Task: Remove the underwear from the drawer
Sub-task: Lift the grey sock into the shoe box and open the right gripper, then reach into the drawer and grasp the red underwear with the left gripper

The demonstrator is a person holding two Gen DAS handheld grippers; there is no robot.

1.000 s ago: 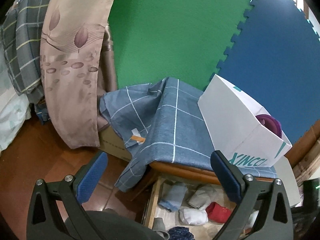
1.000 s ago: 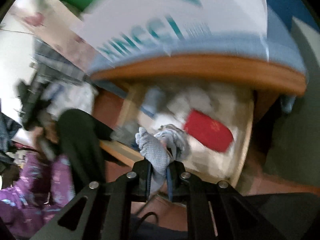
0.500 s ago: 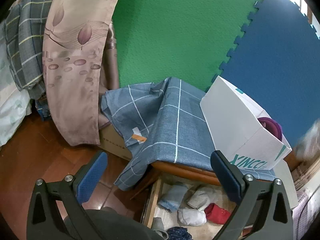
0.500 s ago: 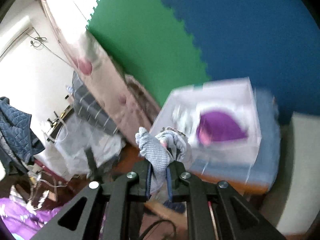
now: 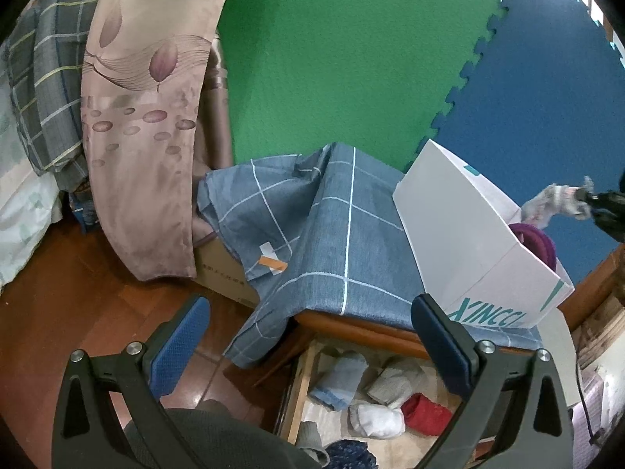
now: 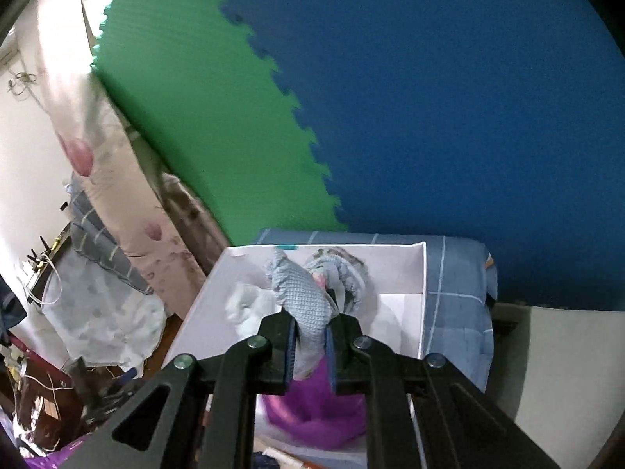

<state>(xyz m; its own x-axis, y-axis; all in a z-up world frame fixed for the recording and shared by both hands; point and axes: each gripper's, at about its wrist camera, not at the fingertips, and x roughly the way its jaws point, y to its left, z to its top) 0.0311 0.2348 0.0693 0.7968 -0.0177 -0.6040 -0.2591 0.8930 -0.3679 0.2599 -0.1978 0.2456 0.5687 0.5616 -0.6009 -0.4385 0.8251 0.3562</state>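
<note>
The biggest change is the right gripper [image 6: 310, 336]: a second ago it was low over the open drawer [image 5: 390, 398], and it has since swung up and now hangs above the white cardboard box [image 6: 402, 273] on the cloth-covered cabinet top [image 5: 332, 242]. Its jaws are pinched tight on a bundle of pale blue-grey underwear [image 6: 304, 293], so this piece is clear of the drawer, which now lies well below and behind the claw. Judging by that, the removal is done for this item and only a drop into the box beneath seems to remain.

The left gripper [image 5: 308, 336] has kept its place, jaws spread wide with nothing between them, the drawer just below its fingertips.

The held garment is a crumpled waffle-knit wad with a frilled edge and a touch of pink, bulging out ahead of the pads. Directly under the claw lies a purple garment [image 6: 312, 406] already in the box.
</note>
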